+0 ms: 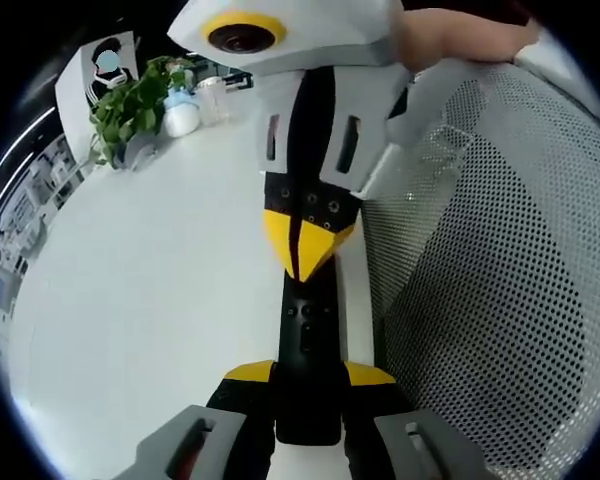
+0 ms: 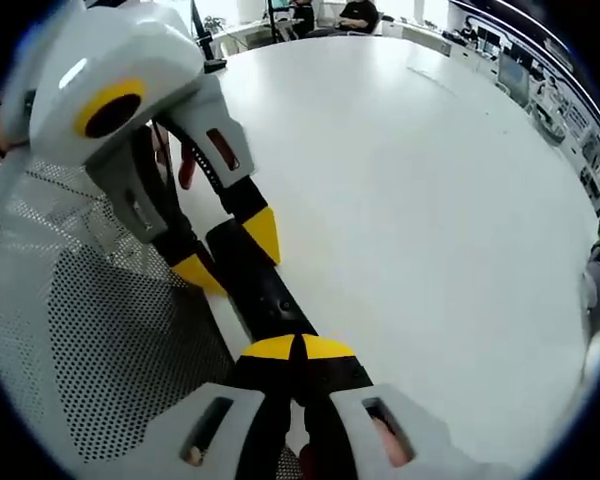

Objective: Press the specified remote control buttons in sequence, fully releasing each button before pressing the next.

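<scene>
A slim black remote control (image 1: 308, 335) lies lengthwise at the white table's edge. My left gripper (image 1: 308, 375) is shut on its near end, one yellow tip on each side. My right gripper (image 1: 305, 245) comes in from the top of the left gripper view, its jaws shut into a single yellow point that rests on the remote's button face. In the right gripper view the same point (image 2: 298, 348) sits on the remote (image 2: 265, 290), and the left gripper (image 2: 228, 252) clamps the far end. Whether a button is pressed in cannot be told.
A white perforated mesh surface (image 1: 500, 260) stands close beside the remote, also seen in the right gripper view (image 2: 90, 330). The broad white table (image 2: 420, 200) spreads out on the other side. A potted plant (image 1: 130, 105) and a small bottle (image 1: 180, 115) stand at its far edge.
</scene>
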A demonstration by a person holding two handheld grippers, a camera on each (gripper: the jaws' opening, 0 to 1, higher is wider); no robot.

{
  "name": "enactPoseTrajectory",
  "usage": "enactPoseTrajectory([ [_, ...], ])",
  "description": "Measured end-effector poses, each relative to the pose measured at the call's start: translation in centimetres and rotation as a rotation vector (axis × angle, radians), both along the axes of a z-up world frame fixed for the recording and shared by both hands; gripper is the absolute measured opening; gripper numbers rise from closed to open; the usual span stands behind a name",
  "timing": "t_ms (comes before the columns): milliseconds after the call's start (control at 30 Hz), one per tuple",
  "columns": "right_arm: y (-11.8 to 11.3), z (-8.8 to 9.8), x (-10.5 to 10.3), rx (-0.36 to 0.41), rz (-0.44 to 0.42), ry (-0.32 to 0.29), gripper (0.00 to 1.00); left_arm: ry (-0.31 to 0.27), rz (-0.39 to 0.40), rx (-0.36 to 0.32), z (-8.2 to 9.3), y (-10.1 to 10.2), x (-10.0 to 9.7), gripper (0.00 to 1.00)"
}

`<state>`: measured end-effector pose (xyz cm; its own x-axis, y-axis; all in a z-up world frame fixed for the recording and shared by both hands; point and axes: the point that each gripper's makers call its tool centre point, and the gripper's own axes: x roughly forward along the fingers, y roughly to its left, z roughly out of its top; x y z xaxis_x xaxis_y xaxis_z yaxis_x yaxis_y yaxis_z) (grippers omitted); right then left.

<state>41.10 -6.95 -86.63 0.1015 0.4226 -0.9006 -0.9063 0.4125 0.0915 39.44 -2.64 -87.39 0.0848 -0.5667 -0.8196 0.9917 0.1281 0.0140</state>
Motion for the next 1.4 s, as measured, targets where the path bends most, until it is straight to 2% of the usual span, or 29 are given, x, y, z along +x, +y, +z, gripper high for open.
enactPoseTrajectory([
  [133, -0.12, 0.04, 0.36, -0.007, 0.0, -0.022, 0.0, 0.003, -0.019, 0.003, 0.04, -0.17, -0.35, 0.24],
  [233, 0.09, 0.07, 0.05, 0.01, -0.017, 0.009, 0.0, 0.003, -0.021, 0.007, 0.04, -0.19, -0.34, 0.24],
  [500, 0.2, -0.1, -0.2, 0.006, -0.001, 0.01, 0.0, -0.001, -0.026, 0.01, 0.02, -0.2, -0.31, 0.24],
  [667, 0.15, -0.15, -0.08, 0.043, -0.066, 0.036, 0.0, 0.009, -0.016, 0.009, -0.04, -0.19, -0.28, 0.24],
  [767, 0.17, -0.15, -0.15, 0.05, -0.054, 0.028, 0.0, 0.012, -0.012, 0.006, -0.07, -0.19, -0.25, 0.24],
  [967, 0.37, -0.14, -0.3, 0.027, 0.025, -0.027, 0.0, 0.014, -0.009, 0.003, -0.04, -0.2, -0.26, 0.24],
  [1400, 0.3, -0.17, -0.15, 0.02, -0.027, -0.003, 0.0, 0.015, -0.006, -0.003, -0.06, -0.15, -0.28, 0.24],
])
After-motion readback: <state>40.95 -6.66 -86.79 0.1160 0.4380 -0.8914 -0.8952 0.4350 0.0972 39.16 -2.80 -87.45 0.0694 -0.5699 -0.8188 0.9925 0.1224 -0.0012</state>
